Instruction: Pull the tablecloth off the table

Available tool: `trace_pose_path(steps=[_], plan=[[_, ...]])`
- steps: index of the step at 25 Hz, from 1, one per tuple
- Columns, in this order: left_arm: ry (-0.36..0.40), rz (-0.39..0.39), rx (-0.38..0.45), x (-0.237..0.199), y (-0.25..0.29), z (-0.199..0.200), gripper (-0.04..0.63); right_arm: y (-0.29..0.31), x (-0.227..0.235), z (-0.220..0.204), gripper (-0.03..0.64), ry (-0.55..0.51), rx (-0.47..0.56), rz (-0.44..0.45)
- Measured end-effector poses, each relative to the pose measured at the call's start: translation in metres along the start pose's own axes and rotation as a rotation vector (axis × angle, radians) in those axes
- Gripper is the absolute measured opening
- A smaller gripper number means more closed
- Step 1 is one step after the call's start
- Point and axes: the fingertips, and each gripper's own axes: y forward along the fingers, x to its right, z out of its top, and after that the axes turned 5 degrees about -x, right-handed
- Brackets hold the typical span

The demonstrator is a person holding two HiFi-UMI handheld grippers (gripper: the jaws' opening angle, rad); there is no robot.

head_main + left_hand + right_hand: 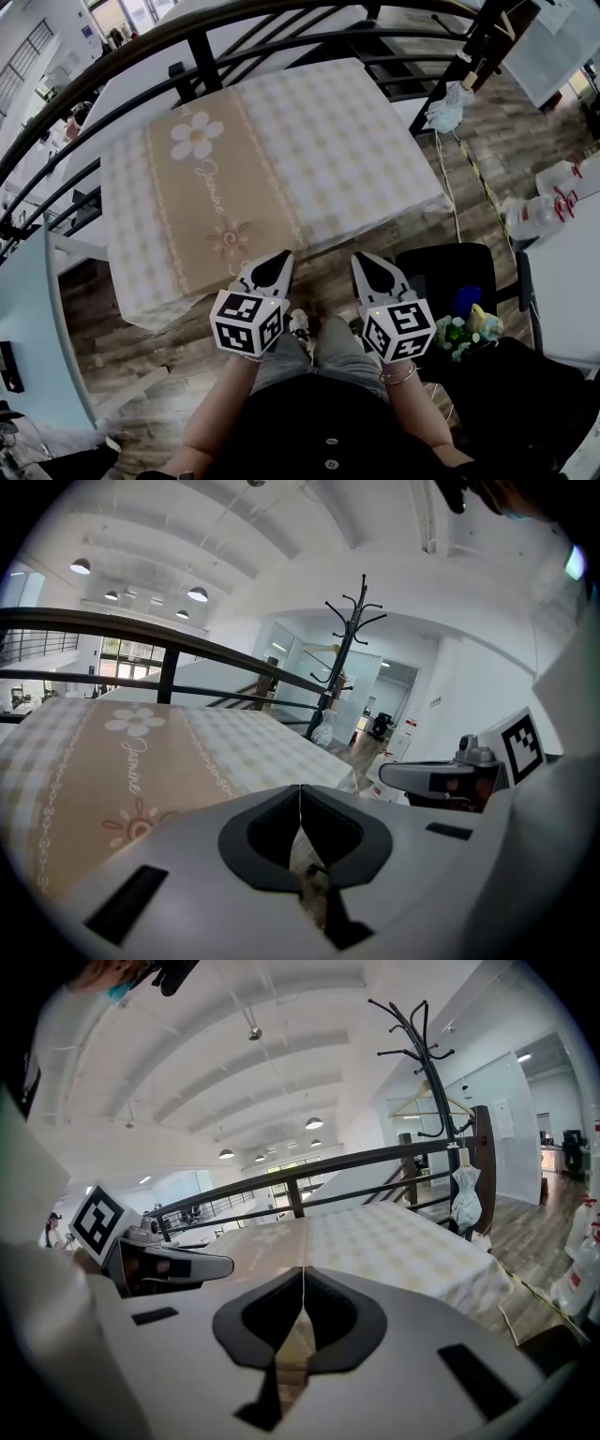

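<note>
Approach step: my left gripper (pixel 279 259) and right gripper (pixel 363 261), both pressed together on nothing, hover just off the tablecloth's (pixel 309 159) near edge, so next they must spread and pinch it.

Wood-plank floor (pixel 103 361), black railing (pixel 202 61), coat stand (pixel 349 639), white vaulted ceiling (pixel 281 536) with lamps (pixel 197 593).

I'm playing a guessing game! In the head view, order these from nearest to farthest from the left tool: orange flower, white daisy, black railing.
1. Orange flower, near edge of the tablecloth, just ahead of the left tool.
2. White daisy, farther up the tan stripe.
3. Black railing, beyond the far edge.
</note>
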Motion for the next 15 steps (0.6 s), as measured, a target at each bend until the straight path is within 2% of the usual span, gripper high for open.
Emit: trace_pose_path(steps=[6,9,15], plan=[[0.025,0.020,-0.024,-0.004,0.010,-0.010,0.015,0.010,0.005,-0.004,0.028,0.001,-0.034,0.027],[0.013,0.033,-0.027,-0.006,0.017,-0.013,0.015,0.014,0.013,-0.004,0.028,0.009,-0.041,0.040],[0.036,0.104,-0.067,-0.012,0.031,-0.023,0.017,0.028,0.029,-0.016,0.028,0.003,-0.091,0.078]])
